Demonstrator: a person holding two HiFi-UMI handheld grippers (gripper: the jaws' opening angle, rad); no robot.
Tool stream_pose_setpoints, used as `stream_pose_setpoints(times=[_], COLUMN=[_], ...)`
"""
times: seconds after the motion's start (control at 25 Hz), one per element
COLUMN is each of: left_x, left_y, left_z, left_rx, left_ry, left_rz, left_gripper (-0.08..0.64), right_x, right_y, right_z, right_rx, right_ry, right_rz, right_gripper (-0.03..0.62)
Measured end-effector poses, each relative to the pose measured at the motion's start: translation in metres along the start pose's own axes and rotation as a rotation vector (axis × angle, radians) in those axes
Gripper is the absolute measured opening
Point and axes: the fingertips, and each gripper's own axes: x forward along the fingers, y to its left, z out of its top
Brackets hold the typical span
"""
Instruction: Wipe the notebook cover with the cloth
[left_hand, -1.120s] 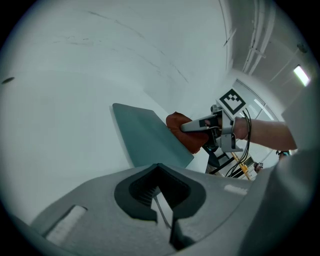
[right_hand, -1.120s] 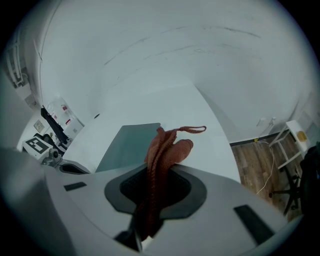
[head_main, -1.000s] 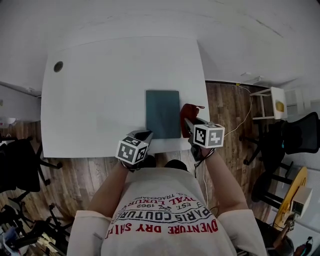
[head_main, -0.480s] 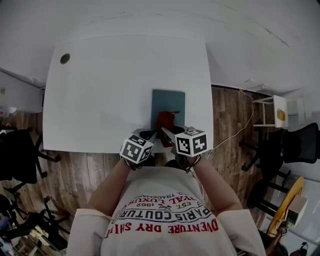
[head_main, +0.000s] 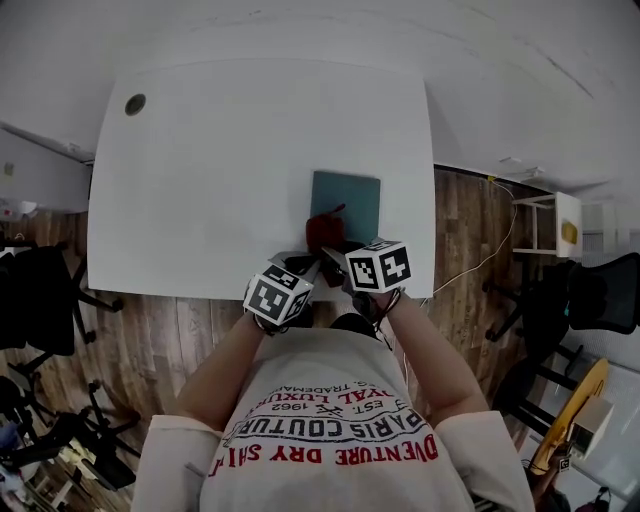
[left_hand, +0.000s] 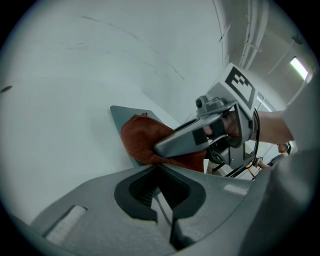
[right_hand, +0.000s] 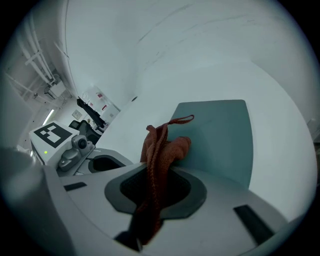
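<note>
A teal notebook (head_main: 352, 200) lies flat near the front right of the white table (head_main: 220, 170). My right gripper (head_main: 331, 250) is shut on a rust-red cloth (head_main: 324, 231), which rests on the notebook's near left corner. In the right gripper view the cloth (right_hand: 161, 145) runs up out of the jaws of the right gripper (right_hand: 150, 197) onto the notebook (right_hand: 222, 135). My left gripper (head_main: 303, 264) sits close beside it at the table's front edge, shut on nothing. From the left gripper (left_hand: 160, 187), its view shows the cloth (left_hand: 142, 140) on the notebook (left_hand: 119, 113).
A dark round grommet (head_main: 135, 104) sits at the table's far left corner. Office chairs (head_main: 40, 300) stand on the wood floor to the left, and a white side table (head_main: 545, 225) and another chair (head_main: 605, 295) to the right.
My right gripper has carried the cloth leftward, from beside the notebook's right edge onto its near left corner. The left gripper stays at the front edge.
</note>
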Motion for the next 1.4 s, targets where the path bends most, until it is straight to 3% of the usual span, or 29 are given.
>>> stream_pose_setpoints(times=[0.56, 1.28, 1.4], left_x=[0.001, 0.0, 0.0], left_y=[0.0, 0.001, 0.0], left_z=[-0.002, -0.002, -0.003], left_rx=[-0.007, 0.001, 0.011], left_ry=[0.006, -0.003, -0.011], left_rz=[-0.008, 0.012, 0.028], left_gripper=[0.009, 0.009, 0.009], right_x=[-0.022, -0.083, -0.093], right_y=[-0.022, -0.075, -0.081], right_z=[-0.017, -0.058, -0.065], right_rx=[0.009, 0.175, 0.245], right_ry=[-0.024, -0.096, -0.109], right_rz=[-0.053, -0.175, -0.178], right_gripper=[0.074, 0.08, 0.075])
